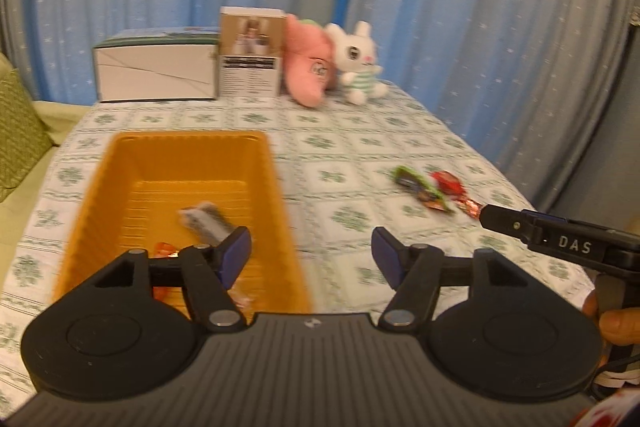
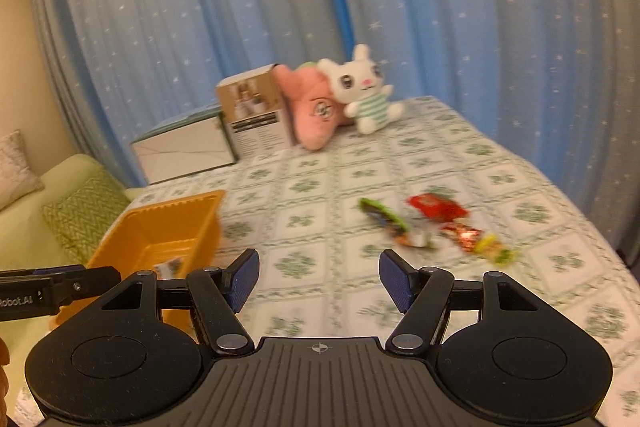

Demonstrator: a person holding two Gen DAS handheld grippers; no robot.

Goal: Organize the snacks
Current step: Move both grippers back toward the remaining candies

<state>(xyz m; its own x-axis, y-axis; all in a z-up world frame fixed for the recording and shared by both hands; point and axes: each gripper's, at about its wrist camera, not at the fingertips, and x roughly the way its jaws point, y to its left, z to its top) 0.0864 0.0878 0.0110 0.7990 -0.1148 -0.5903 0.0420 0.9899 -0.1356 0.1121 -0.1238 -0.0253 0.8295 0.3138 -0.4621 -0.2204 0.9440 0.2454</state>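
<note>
On the tablecloth (image 2: 360, 163) lie blurred green and red snack wrappers (image 2: 436, 227).

One orange bin (image 1: 276, 203), two boxes (image 1: 156, 67) (image 1: 250, 57), two plush toys (image 1: 308, 67) (image 1: 360, 63), and several blurred snack packets (image 2: 436, 207).

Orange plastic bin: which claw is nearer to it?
Left. The left claw hangs open at the near right corner of the orange plastic bin; the right claw is out over the tablecloth, toward the loose snacks.
</note>
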